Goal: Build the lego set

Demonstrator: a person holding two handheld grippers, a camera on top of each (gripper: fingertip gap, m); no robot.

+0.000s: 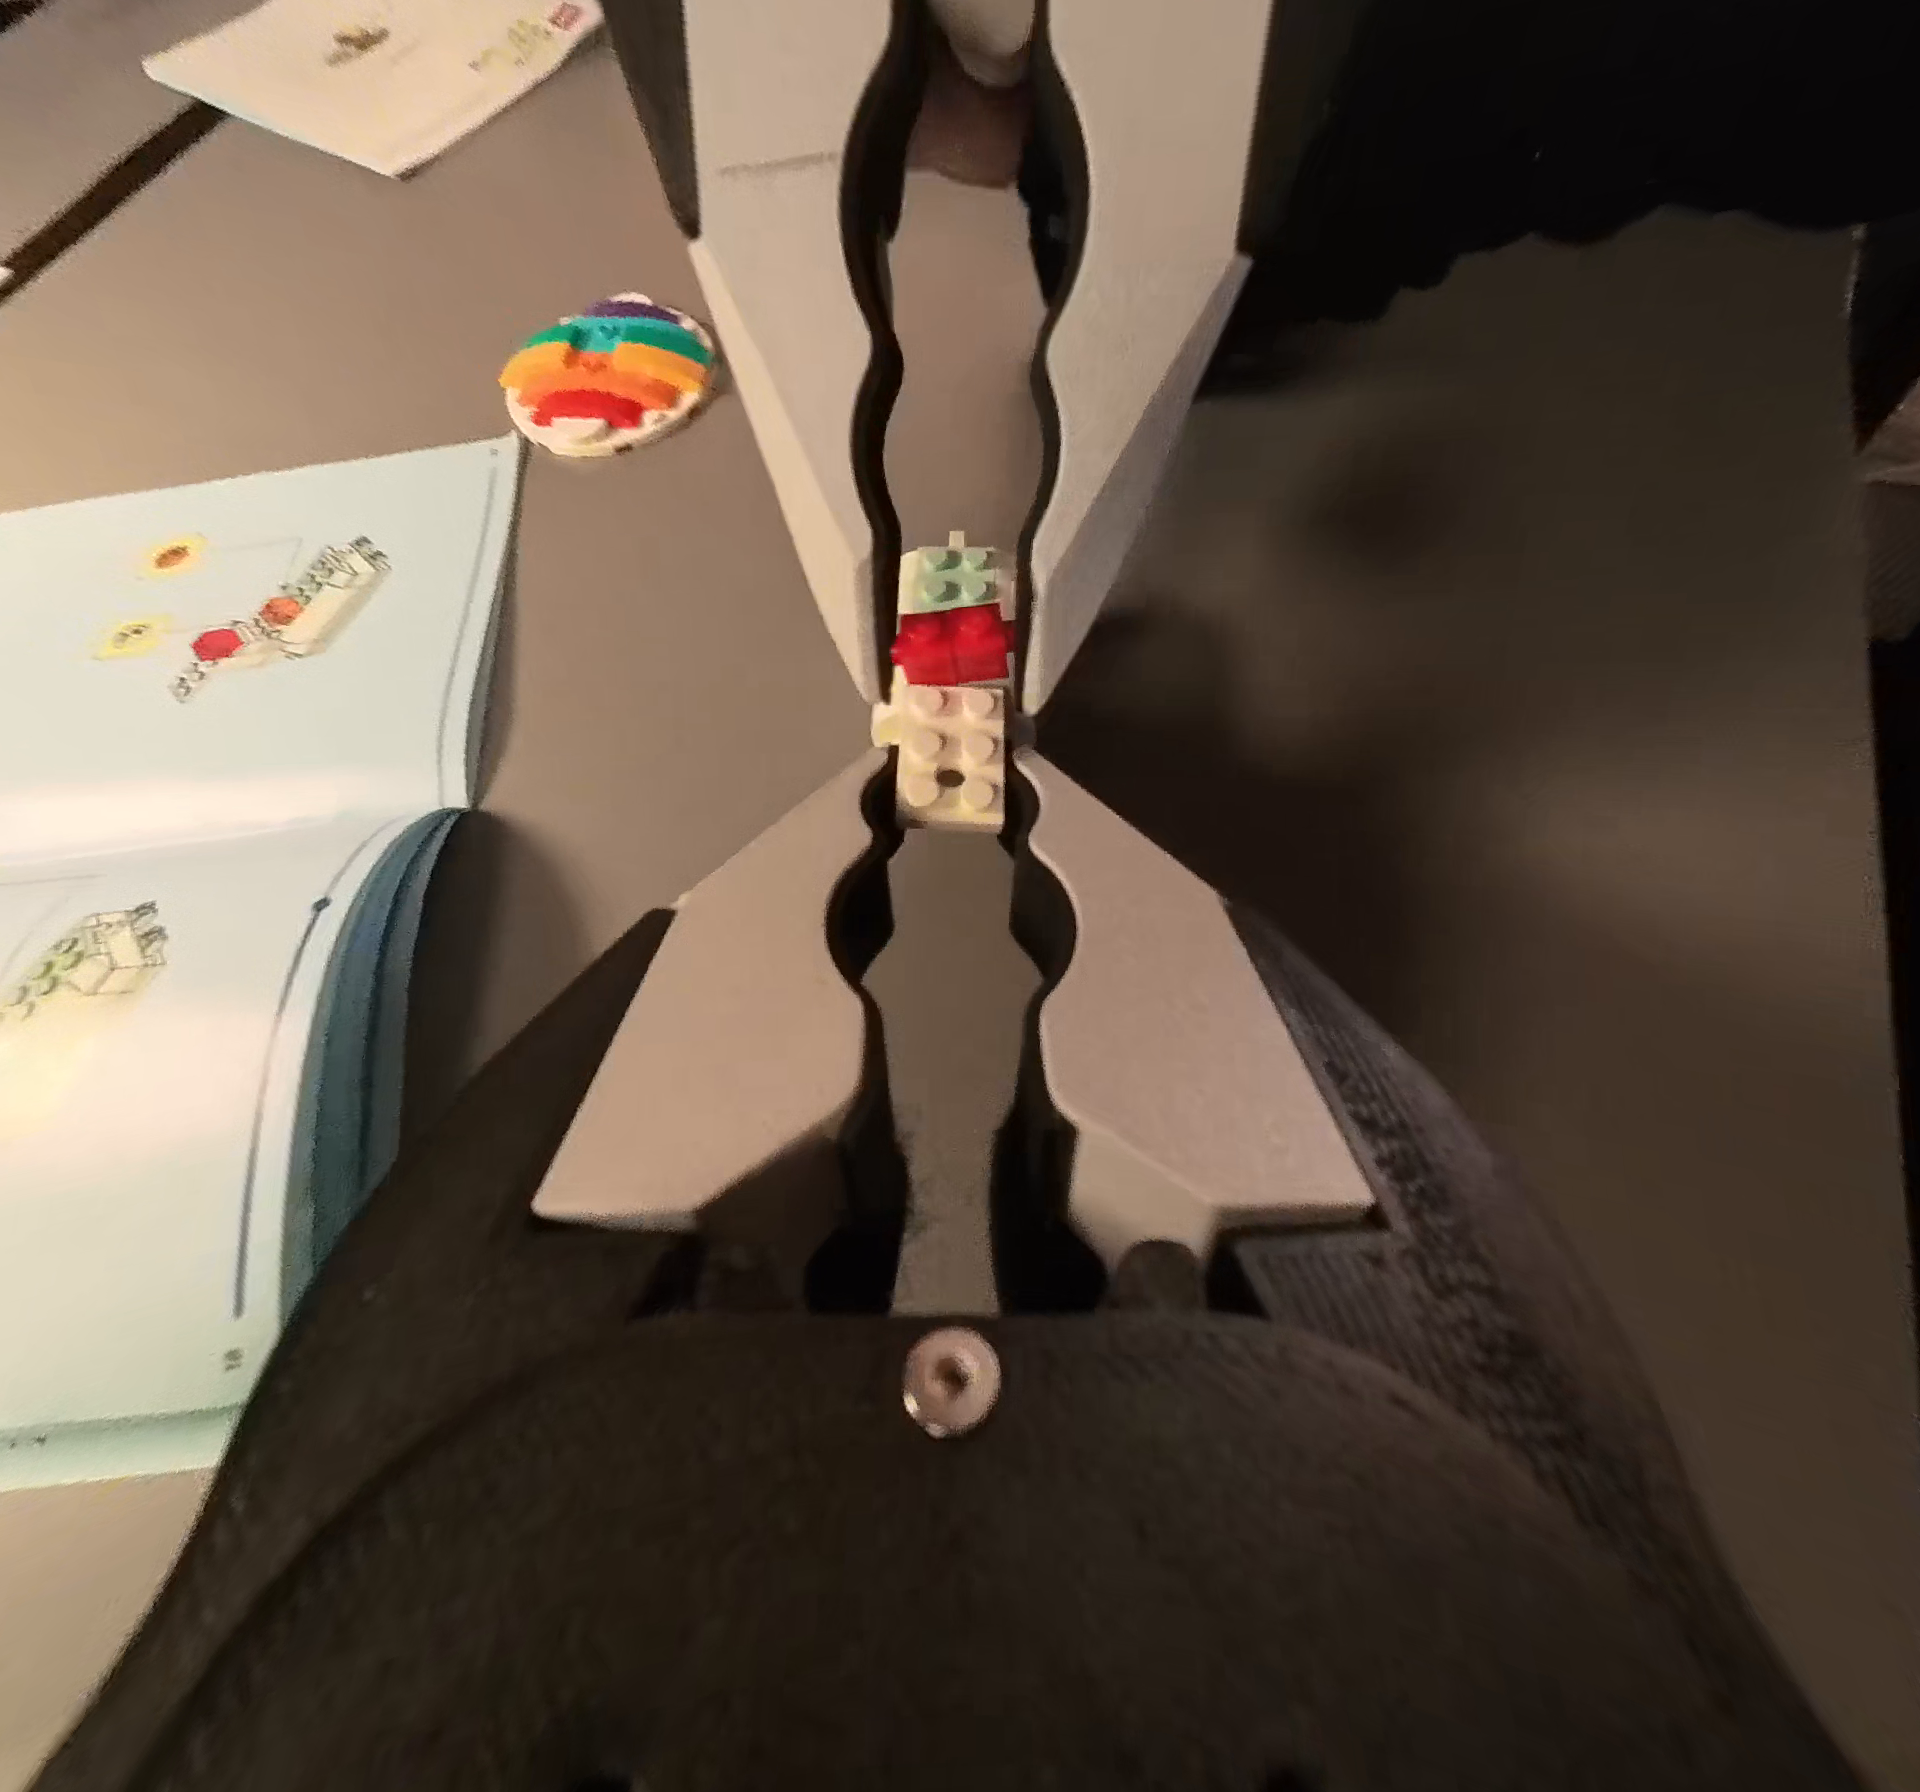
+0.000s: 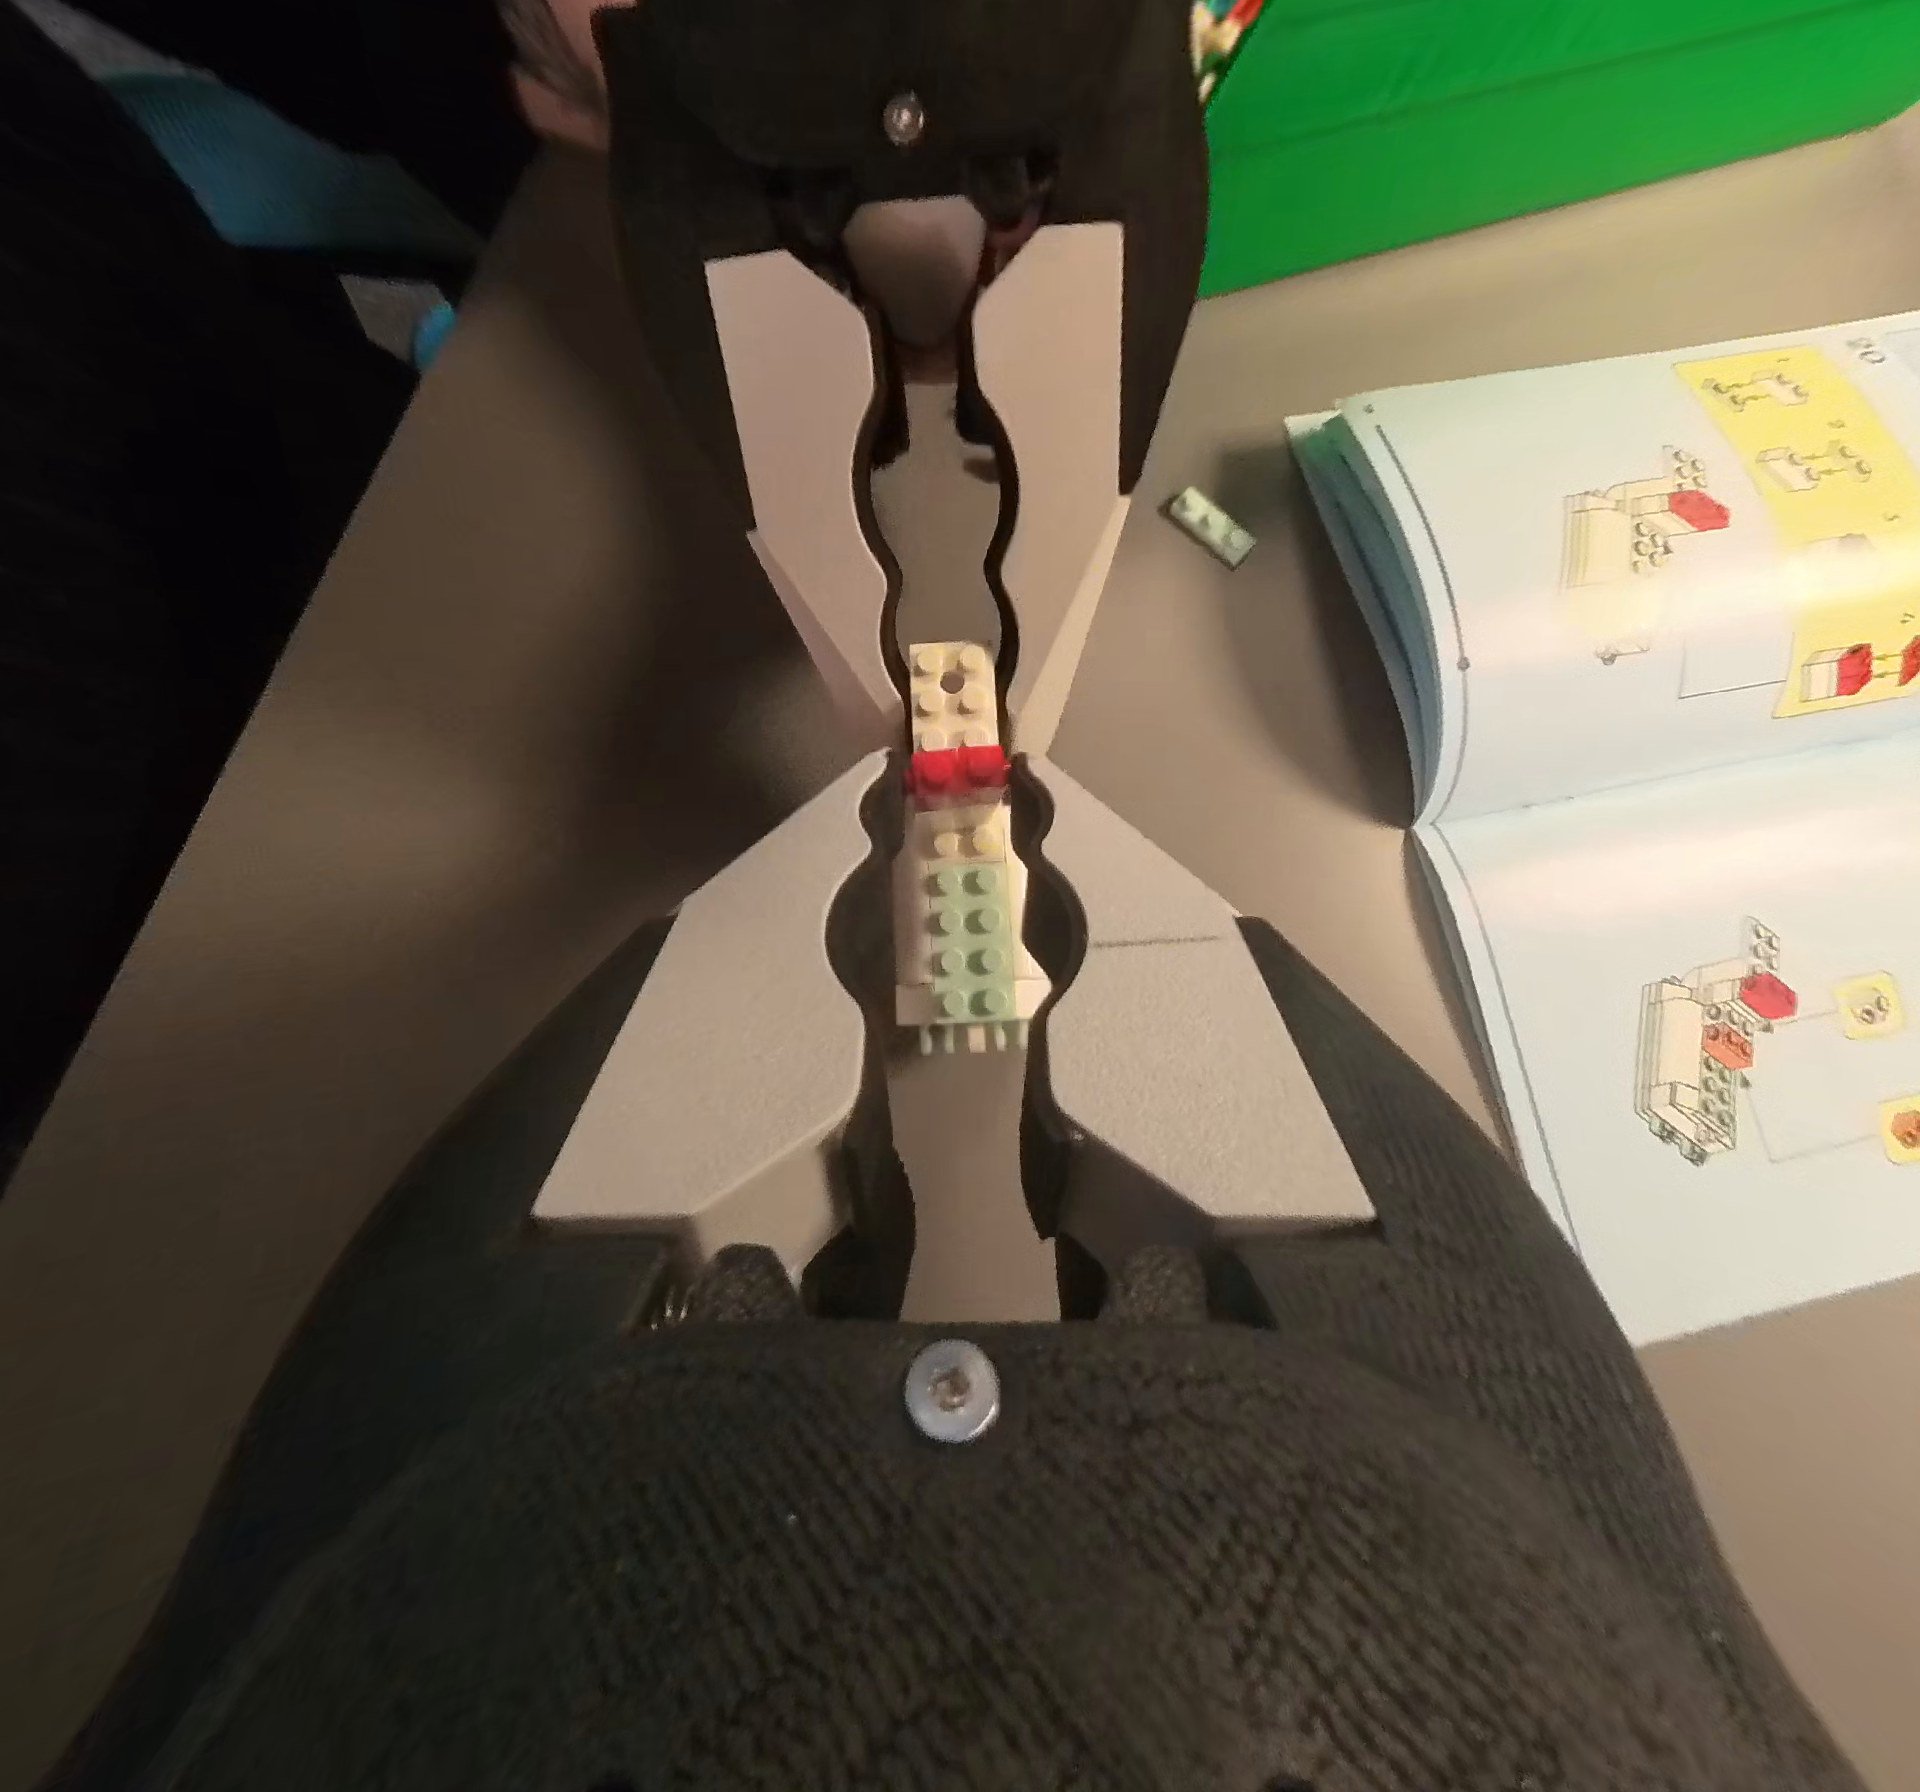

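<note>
Lego assembly [image 1: 951,693] single, pinched between left claw [image 1: 951,755], right claw [image 2: 956,771], tips meeting.

Left gripper [image 1: 954,766] and right gripper [image 2: 956,776] meet tip-to-tip, both clamped.

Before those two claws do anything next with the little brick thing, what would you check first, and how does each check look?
1. Left gripper grips the white end of the brick assembly: ok.
2. Right gripper grips the same assembly near its red bricks: ok.
3. Assembly lifted clear of the table: cannot tell.
4. Instruction booklet lying open: ok.
5. Loose green plate within sight on the table: ok.
6. Rainbow model out of the grippers' way: ok.
</note>
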